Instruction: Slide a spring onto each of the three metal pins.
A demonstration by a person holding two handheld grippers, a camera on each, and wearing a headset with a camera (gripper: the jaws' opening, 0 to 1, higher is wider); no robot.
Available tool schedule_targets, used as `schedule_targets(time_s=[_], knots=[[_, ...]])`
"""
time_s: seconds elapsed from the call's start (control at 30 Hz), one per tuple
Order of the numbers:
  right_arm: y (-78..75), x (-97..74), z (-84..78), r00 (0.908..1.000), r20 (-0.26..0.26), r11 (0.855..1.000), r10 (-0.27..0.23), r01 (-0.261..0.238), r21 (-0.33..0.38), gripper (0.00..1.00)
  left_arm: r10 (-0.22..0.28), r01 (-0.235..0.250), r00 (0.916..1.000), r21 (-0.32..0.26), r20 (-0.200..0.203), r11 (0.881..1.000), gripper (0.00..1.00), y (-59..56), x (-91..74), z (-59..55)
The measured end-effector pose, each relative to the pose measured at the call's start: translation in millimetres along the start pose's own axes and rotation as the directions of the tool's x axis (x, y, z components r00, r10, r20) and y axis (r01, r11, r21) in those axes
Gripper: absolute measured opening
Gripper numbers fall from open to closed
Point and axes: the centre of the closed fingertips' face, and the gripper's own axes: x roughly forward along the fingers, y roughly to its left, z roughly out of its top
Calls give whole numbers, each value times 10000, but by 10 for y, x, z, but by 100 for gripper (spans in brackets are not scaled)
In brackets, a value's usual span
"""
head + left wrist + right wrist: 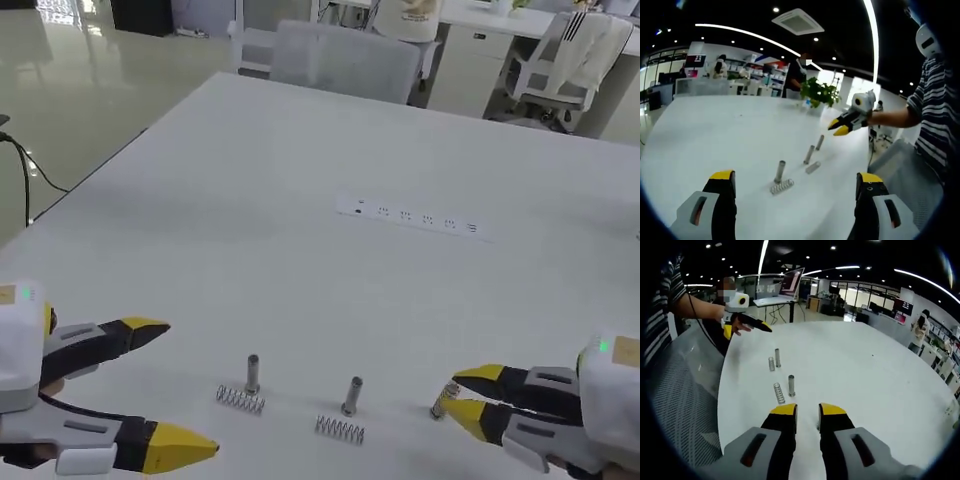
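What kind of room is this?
Probably a big open office or showroom. There's a long white table with a power strip built in, a grey office chair behind it, and a potted plant under long ceiling lights.

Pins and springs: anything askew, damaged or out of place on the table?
Nothing stands out. The three pins stand in a row on the table; two springs lie flat beside two of them. The right gripper is at the third; contact is unclear.
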Motion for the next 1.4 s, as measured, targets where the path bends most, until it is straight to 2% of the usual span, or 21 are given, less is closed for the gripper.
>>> schedule_targets(time_s=[0.43, 0.93, 1.17, 1.4], knots=[[130, -59, -118, 10000, 21, 9984, 13, -14, 560, 16, -16, 16, 10000, 17, 61, 10000, 97, -15, -8, 20], [294, 20, -172, 9995, -122, 9979, 299, -292, 573, 15, 56, -56, 10000, -45, 12, 10000, 97, -33, -53, -25], [328, 90, -106, 9983, -194, 9977, 558, -550, 388, 15, 91, -91, 9999, -15, -68, 10000, 97, -30, -58, -49], [449, 247, 33, 9940, -169, 9941, 1082, -1082, -4, 15, 56, -56, 9999, -14, -113, 10000, 97, -46, -42, -49]])
